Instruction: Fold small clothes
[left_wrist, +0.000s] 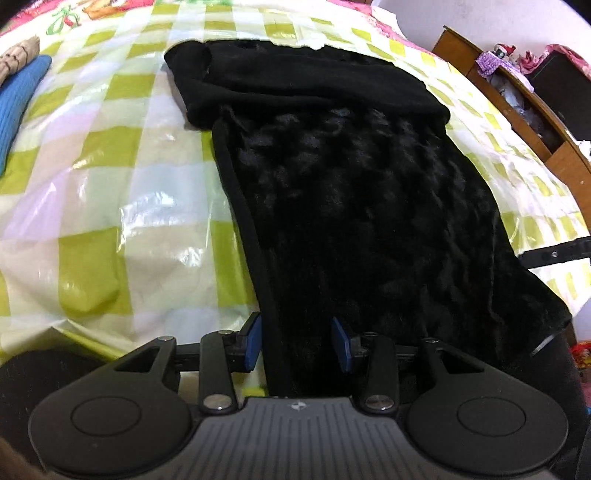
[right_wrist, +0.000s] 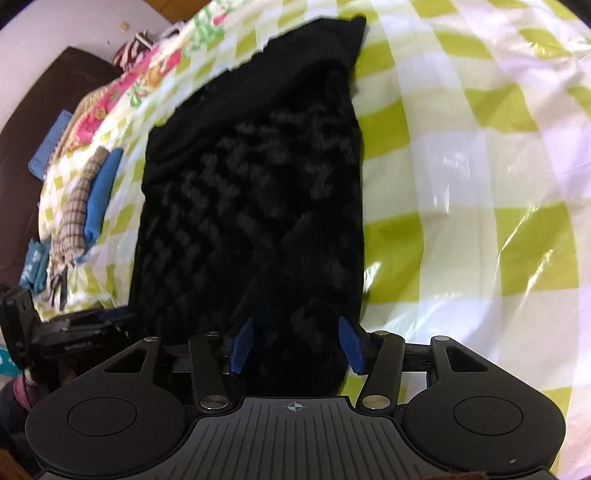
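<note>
A black fleece garment (left_wrist: 351, 192) lies flat on the green-and-white checked plastic sheet (left_wrist: 110, 155), with its far end folded over into a smooth band (left_wrist: 295, 81). My left gripper (left_wrist: 297, 343) hovers at the garment's near left hem, its blue pads (left_wrist: 253, 343) apart and the hem running between them without being pinched. In the right wrist view the same garment (right_wrist: 251, 192) stretches away from me. My right gripper (right_wrist: 297, 345) stands open over its near right edge, and its pads (right_wrist: 352, 345) do not press on the cloth.
A blue knitted piece (right_wrist: 101, 192), a plaid cloth (right_wrist: 74, 210) and teal patterned socks (right_wrist: 33, 266) lie stacked left of the garment. A wooden shelf with clutter (left_wrist: 517, 103) runs along the right of the bed. A floral bedspread (right_wrist: 122, 92) shows beyond the sheet.
</note>
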